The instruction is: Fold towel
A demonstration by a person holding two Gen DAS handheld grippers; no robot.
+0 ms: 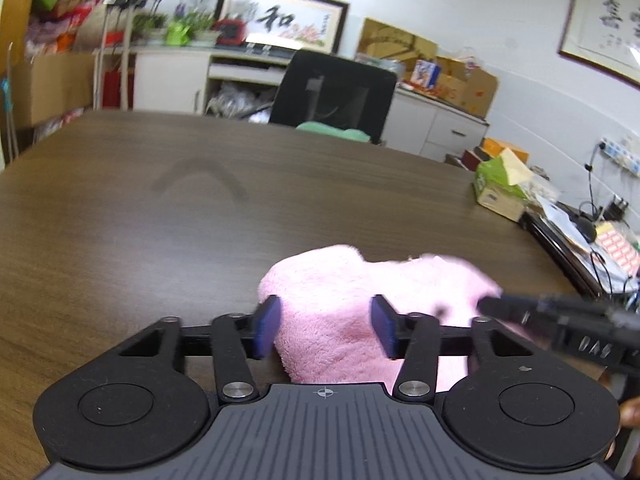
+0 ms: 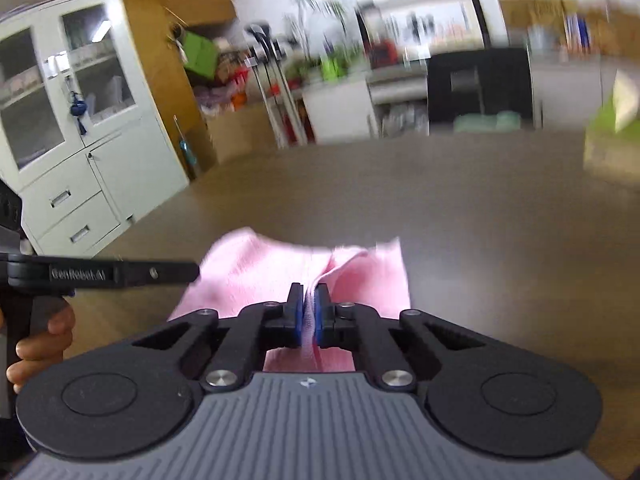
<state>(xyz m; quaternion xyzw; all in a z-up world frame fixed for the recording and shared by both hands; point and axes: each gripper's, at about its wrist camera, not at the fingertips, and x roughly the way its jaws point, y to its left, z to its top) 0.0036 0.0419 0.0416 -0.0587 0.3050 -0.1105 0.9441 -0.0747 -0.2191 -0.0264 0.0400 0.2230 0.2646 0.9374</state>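
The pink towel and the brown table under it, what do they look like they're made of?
The towel looks like soft fleece or microfibre plush: its surface is fuzzy and matte, and it bunches in loose folds. The table looks like dark wood or a wood-grain laminate: fine streaks run along it, with a smooth, slightly shiny finish. Which of the two, I can't tell.

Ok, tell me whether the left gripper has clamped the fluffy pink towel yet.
No: the left gripper is open, its blue-padded fingers apart around the fluffy pink towel.

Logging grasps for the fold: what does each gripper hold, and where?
The right gripper pinches a raised fold of the fluffy pink towel. The left gripper is open around a towel bunch, gripping nothing.
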